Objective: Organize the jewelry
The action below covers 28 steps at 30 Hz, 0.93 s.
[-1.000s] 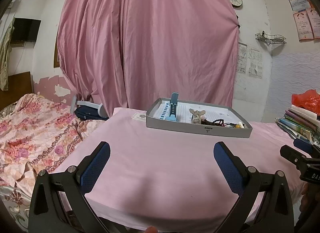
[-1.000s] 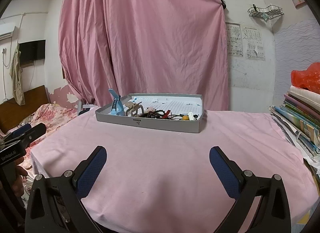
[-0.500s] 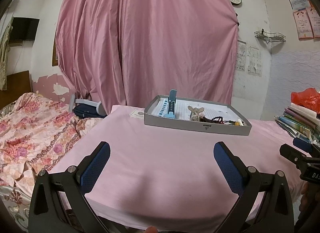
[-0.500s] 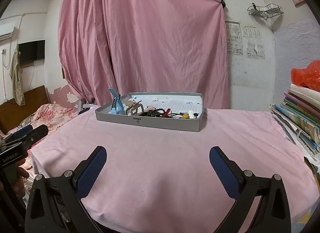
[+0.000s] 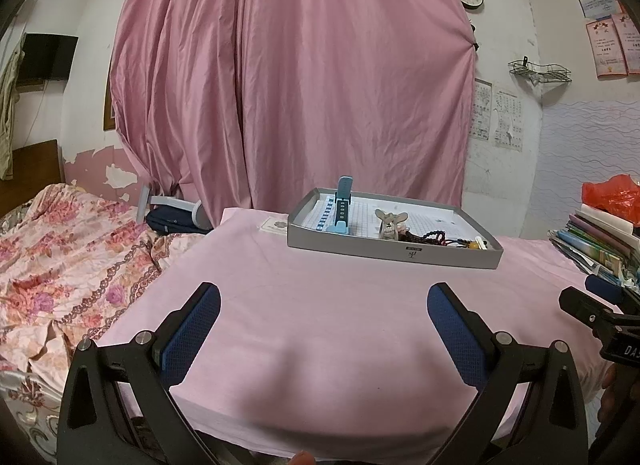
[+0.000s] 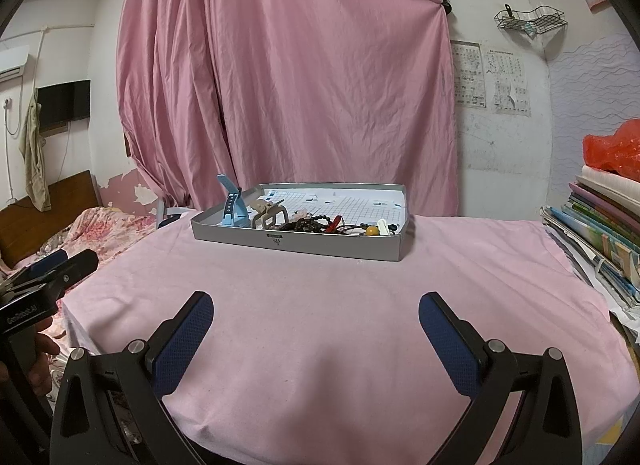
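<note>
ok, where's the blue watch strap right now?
In the grey tray, at its left end in both views: the blue watch strap stands upright beside the beige hair claw.

Matt grey tray [image 6: 300, 243], pink cloth tablecloth [image 6: 340, 305] — smooth

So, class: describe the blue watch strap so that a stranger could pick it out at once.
Find the grey tray on the pink-covered table. At the tray's left end, the blue watch strap stands upright beside a beige hair clip. It alone is light blue and rises above the rim.
</note>
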Tool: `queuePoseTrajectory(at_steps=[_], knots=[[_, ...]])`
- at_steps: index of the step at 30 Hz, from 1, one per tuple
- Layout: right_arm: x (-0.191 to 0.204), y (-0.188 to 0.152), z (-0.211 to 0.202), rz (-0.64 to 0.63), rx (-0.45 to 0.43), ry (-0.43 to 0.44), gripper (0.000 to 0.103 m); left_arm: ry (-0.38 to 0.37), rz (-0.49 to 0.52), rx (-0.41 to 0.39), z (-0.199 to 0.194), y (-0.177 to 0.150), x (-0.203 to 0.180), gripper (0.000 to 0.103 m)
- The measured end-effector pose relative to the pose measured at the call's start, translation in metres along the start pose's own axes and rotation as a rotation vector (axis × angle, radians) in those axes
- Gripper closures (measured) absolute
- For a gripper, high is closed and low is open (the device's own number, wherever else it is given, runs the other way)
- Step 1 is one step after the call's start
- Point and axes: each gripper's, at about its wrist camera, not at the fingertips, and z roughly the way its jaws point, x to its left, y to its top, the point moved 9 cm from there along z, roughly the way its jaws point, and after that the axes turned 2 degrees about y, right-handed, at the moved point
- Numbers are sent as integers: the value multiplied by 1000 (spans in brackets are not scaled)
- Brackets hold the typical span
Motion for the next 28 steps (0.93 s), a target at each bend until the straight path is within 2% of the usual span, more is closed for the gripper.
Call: queuePoseTrajectory(at_steps=[7,19,28], knots=[[0,1,0,0,-1,1,0,-32,-14,22,2,-4,-1,2],[0,1,0,1,1,1,0,21,-5,1,-2,2,2,2],[0,-1,0,3,4,1,0,18,-1,11,3,-1,2,2]])
